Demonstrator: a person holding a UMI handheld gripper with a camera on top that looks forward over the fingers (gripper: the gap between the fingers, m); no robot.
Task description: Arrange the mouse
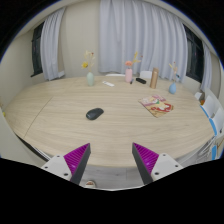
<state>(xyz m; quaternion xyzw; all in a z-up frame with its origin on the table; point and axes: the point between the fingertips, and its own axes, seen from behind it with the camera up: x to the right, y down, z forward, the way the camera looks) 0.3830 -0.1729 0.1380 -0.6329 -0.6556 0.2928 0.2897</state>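
While the two-finger gripper (pixel 111 160) hangs above the near edge of the light wooden table (pixel 60 125), its fingers stand spread wide apart with nothing between them, each showing a magenta pad (pixel 77 156) on its inner face. Only bare tabletop lies in the gap between the fingertips.

Beyond the fingers, around the middle of the table and a little to the left of the gripper's line, the small dark computer mouse (pixel 94 113) rests flat on the wood by itself, well apart from both fingers and from everything else on the surface.

Farther off toward the right side of the table lies a flat printed booklet with a reddish and pale cover (pixel 155 104), turned at an angle to the table's edges.

Along the far edge stands a row of small things: a pale blue vase with thin stems (pixel 90 76) at the left, a pinkish bottle (pixel 129 72) near the middle, a brown cylindrical container (pixel 154 76) just right of it, and a light blue vessel (pixel 173 86) toward the far right corner. What they hold is too small to tell.

Behind the table, white curtains (pixel 125 30) hang over dark windows.
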